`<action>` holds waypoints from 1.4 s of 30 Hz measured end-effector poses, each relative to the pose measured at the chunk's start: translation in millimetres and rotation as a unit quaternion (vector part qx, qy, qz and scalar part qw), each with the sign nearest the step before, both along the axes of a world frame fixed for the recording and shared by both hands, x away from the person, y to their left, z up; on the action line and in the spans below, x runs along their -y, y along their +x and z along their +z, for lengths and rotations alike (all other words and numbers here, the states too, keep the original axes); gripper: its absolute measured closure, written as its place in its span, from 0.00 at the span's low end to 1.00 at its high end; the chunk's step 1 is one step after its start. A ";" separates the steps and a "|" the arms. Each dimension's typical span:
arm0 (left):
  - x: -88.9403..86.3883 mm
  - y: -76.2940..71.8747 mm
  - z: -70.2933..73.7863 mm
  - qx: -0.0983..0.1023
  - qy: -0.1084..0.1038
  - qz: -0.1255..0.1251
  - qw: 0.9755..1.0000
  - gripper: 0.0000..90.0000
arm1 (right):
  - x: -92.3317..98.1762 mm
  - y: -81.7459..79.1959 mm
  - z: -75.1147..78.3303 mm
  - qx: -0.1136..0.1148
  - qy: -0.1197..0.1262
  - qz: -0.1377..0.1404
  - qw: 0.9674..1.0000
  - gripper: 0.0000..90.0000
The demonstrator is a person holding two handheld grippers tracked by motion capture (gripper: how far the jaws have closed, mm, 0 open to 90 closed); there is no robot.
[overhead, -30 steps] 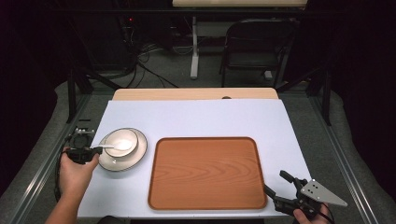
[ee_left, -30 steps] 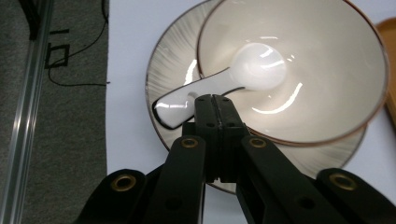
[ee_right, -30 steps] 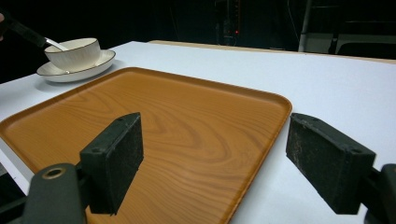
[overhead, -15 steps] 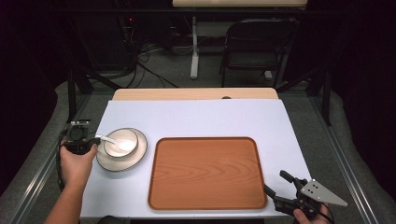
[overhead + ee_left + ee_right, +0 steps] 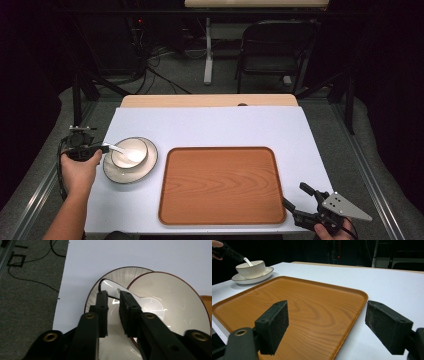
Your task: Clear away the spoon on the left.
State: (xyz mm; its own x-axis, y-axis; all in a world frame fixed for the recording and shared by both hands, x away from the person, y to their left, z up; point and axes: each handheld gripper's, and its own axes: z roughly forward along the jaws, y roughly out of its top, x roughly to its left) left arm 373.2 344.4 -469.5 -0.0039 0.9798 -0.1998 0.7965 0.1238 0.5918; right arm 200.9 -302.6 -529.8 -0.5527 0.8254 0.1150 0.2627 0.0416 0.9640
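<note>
Spoon (image 5: 125,298), white and glossy, lies with its bowl inside the pale bowl (image 5: 129,151) and its handle sticking out over the rim toward the left edge of the table. That bowl sits on a matching plate (image 5: 116,175) with a dark rim, at the left side of the white table cover (image 5: 210,125), just beside the wooden tray (image 5: 221,184) but not touching it as far as I can see from above.

The left gripper (image 5: 113,293) comes in from the table's left edge, and its black jaws stand on either side of the spoon's handle. They have just been opening; there is a little gap showing between the pads and the handle, so the spoon rests on the bowl by itself rather than being pinched. The hand (image 5: 79,171) holding this gripper is beside the plate.

The right gripper (image 5: 295,196) waits at the near right corner of the tray, well apart from the dishes. Its jaws are spread wide with nothing between them, pointing across the tray's bare wood toward the bowl (image 5: 250,268) in the distance.
</note>
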 end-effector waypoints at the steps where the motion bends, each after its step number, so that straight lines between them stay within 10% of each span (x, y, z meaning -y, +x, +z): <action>1: -2.0 -0.8 1.1 0.001 -0.011 0.007 1.000 0.76 | -0.1 0.0 0.1 -0.001 0.001 0.000 1.000 0.20; 16: 1.6 4.2 -8.5 -0.011 -0.051 0.022 0.998 0.56 | 0.1 0.2 0.0 -0.001 0.000 0.000 1.000 0.20; 42: 18.1 25.9 -28.1 0.005 -0.069 0.030 0.997 0.67 | 1.1 -0.3 -0.1 0.004 0.001 0.002 1.000 0.20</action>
State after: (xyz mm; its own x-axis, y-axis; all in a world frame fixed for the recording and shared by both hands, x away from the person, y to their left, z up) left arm 399.1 326.3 -497.6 -0.0596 0.9407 -0.3339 0.7796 0.2528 0.5730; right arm 200.6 -303.8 -529.9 -0.5562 0.8235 0.1119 0.2551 0.0410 0.9660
